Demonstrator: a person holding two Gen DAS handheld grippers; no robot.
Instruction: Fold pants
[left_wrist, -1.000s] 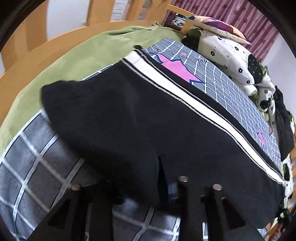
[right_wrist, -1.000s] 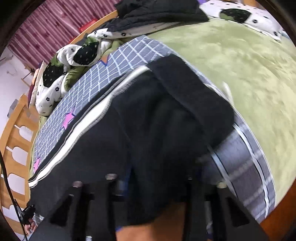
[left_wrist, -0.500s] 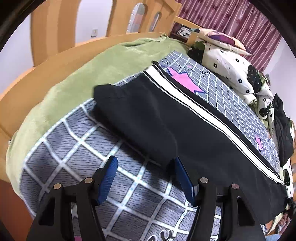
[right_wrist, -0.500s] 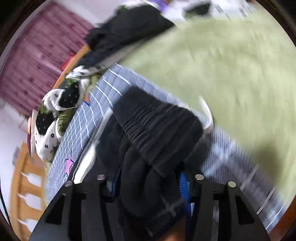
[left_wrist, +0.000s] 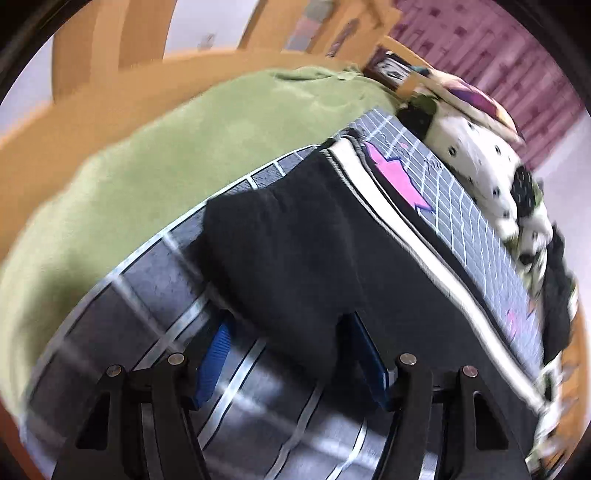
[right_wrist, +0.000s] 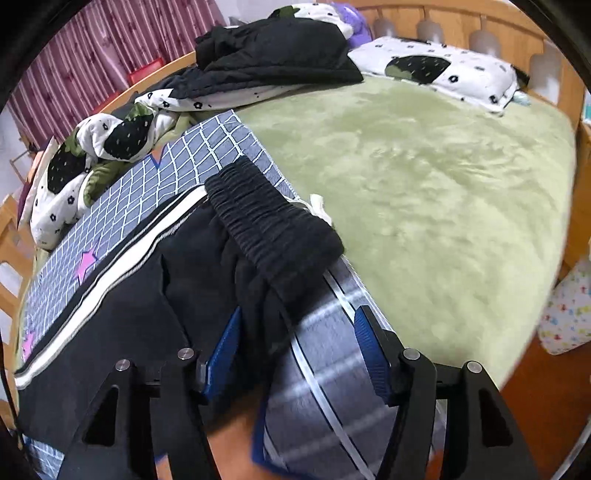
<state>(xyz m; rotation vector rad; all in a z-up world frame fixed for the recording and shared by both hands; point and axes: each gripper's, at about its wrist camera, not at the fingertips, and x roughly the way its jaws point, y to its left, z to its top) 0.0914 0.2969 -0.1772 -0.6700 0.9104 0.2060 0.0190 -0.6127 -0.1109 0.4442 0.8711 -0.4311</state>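
Observation:
Black pants (left_wrist: 295, 236) with a white side stripe lie folded lengthwise on a grey grid-patterned blanket (left_wrist: 147, 280). In the left wrist view the leg-cuff end lies between the blue pads of my open left gripper (left_wrist: 290, 354), which is not clamped on it. In the right wrist view the ribbed waistband (right_wrist: 273, 229) lies ahead of my open right gripper (right_wrist: 297, 350); black cloth (right_wrist: 258, 314) lies between the pads, loose.
The blanket (right_wrist: 147, 181) lies on a green bed cover (right_wrist: 424, 177) in a wooden bed frame (left_wrist: 92, 99). Strawberry-print pillows (right_wrist: 443, 70) and a heap of black clothes (right_wrist: 273, 48) sit at the far side. The bed's near edge (right_wrist: 517, 387) drops off to the right.
Both grippers have let go of the pants and opened. The pants now rest on the blanket, and both grippers have drawn back slightly.

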